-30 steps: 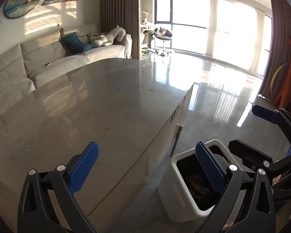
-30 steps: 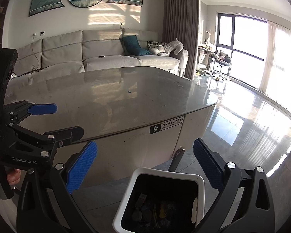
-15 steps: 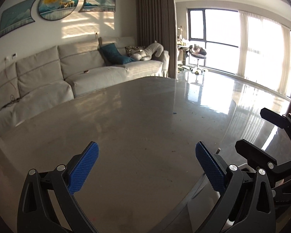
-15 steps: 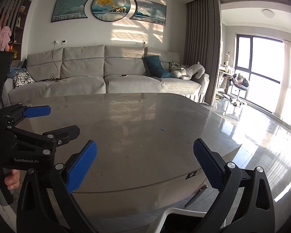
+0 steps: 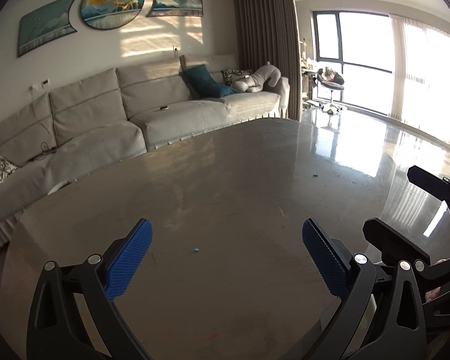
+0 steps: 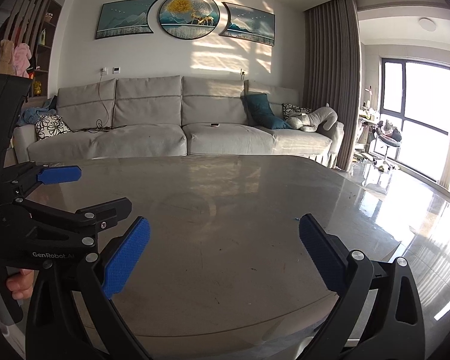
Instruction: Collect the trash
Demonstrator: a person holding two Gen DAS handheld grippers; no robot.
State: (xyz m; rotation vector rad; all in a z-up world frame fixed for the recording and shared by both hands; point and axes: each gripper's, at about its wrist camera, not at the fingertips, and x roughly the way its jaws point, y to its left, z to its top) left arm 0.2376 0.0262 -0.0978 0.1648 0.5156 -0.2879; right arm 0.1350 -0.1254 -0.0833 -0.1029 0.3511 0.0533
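Observation:
My left gripper is open and empty above the near part of the grey stone table. A tiny blue scrap lies on the table between its fingers, a little ahead. Another small blue speck lies farther right. My right gripper is open and empty over the table's near edge. It also shows at the right of the left wrist view. The left gripper shows at the left of the right wrist view. The trash bin is out of view.
A long grey sofa with cushions stands behind the table. Curtains and bright windows are at the right, above a glossy floor. Shelves stand at the far left.
Both grippers have risen and tilted up from the white trash bin beside the table to face across the tabletop. The bin has dropped out of both views.

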